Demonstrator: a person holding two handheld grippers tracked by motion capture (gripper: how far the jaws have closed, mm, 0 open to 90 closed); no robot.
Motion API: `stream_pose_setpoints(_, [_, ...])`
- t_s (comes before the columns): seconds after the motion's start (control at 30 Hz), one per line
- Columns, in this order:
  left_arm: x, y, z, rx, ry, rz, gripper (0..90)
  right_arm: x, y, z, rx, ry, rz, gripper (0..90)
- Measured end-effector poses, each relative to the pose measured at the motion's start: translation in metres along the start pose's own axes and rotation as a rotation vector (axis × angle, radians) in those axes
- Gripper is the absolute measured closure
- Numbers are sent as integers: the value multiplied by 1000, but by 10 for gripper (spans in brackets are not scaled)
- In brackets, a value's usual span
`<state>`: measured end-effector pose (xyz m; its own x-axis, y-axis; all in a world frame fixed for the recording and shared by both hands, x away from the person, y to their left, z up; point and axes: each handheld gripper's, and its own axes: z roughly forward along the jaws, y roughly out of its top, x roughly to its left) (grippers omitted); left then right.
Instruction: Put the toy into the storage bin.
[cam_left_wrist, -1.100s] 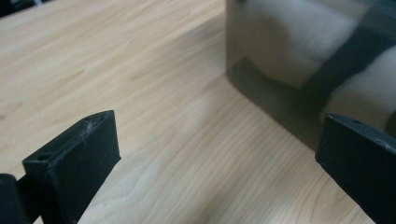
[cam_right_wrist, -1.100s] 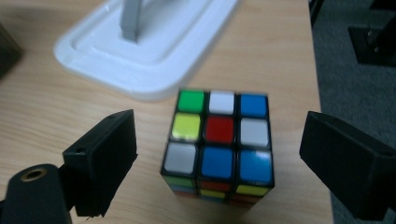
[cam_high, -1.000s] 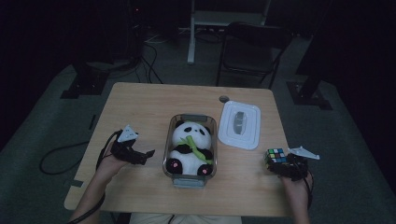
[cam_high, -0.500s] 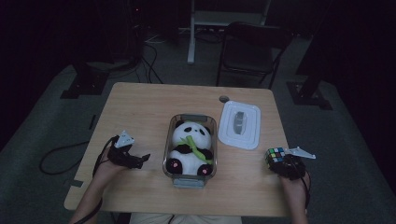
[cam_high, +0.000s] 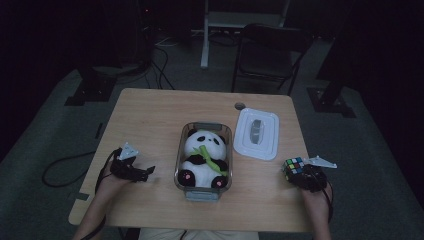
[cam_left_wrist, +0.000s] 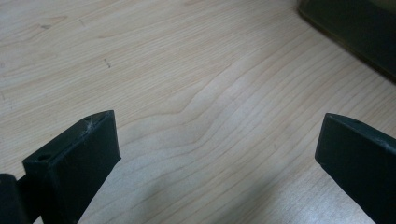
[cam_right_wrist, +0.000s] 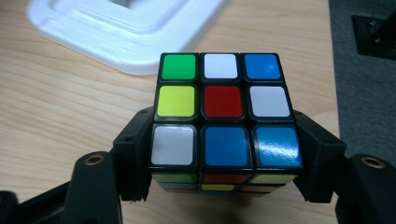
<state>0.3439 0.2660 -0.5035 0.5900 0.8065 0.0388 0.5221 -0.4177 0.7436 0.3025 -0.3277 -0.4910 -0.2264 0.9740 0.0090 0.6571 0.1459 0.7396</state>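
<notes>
Right gripper (cam_right_wrist: 224, 186) is clamped on the puzzle cube (cam_right_wrist: 223, 109), jaws pinching its sides so it rides level. Just beyond lies the white lid (cam_right_wrist: 126, 32) (off, bin open). Left gripper (cam_left_wrist: 215, 154) waits wide apart, empty, over bare table (cam_left_wrist: 187, 70).

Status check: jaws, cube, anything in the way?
Right gripper shut on cube. Left gripper open over table. Lid just ahead of cube.

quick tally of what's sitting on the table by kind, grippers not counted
plush panda: 1
clear container: 1
white lid: 1
puzzle cube: 1, clamped in the right gripper
total: 4
</notes>
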Motion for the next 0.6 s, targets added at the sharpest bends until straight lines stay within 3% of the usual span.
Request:
stream_pose_setpoints(0.3, [3,-5,2,16,5,-10,5,21,27,-25,-53,117,-70,338])
stream_pose_setpoints(0.37, [3,-5,3,15,9,-8,5,21,27,-25,-53,117,-70,338])
stream_pose_setpoints(0.6, [3,-8,6,31,0,-9,5,44,55,-45,-118,232,-140,338])
